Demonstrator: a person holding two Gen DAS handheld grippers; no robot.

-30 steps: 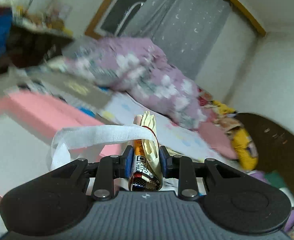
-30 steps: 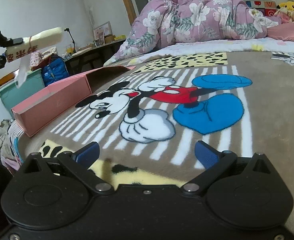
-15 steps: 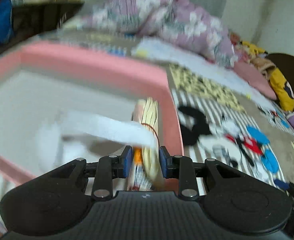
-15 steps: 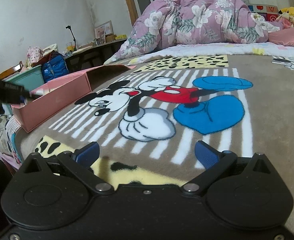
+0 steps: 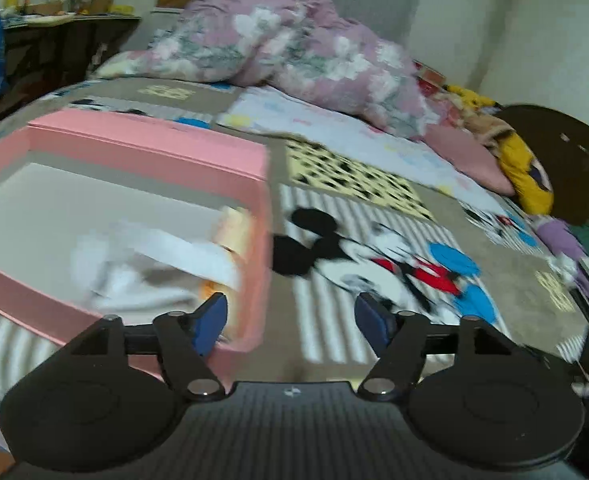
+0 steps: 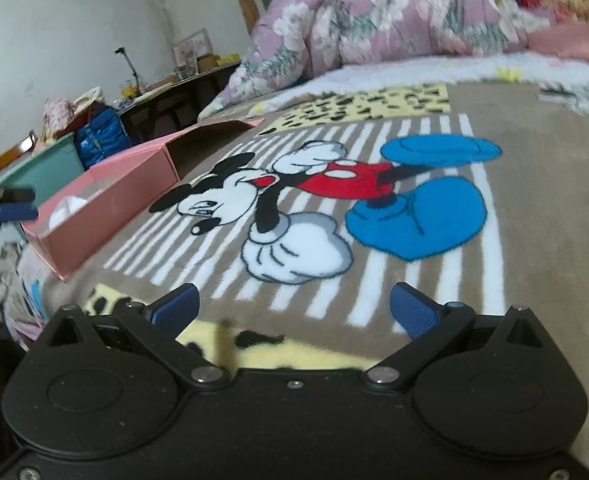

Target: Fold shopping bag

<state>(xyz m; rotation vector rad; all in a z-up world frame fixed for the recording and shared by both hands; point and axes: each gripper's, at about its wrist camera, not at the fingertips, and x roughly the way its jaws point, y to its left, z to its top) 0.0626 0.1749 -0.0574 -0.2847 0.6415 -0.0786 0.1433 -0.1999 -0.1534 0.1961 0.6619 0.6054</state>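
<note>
Left gripper [image 5: 290, 322] stood spread wide, blue pads empty, hanging over the near right corner of the shallow pink cardboard box [image 5: 142, 148]; right gripper [image 6: 294, 312] likewise spread, holding nothing, low over the brown cartoon-mouse fleece blanket [image 6: 374, 216]. The shopping bag, a folded cream-and-orange bundle with a white strap [image 5: 162, 256], lay inside the box against its right wall, at roughly ten o'clock from the left pads, clear of both. Judged: the bundle sat compact and in the box, which fits a fold already made and stowed; releasing well would mean backing the left tool straight up and away so neither pad snags the loose strap or drags the bundle open. Hard to read: left view smeared by motion, so the bundle's edges, its printing and whether any band holds it shut could not be made out; strap end lost in white blur. In the right view only a white scrap showed above the box rim, at ten o'clock, and the box floor was hidden
</note>
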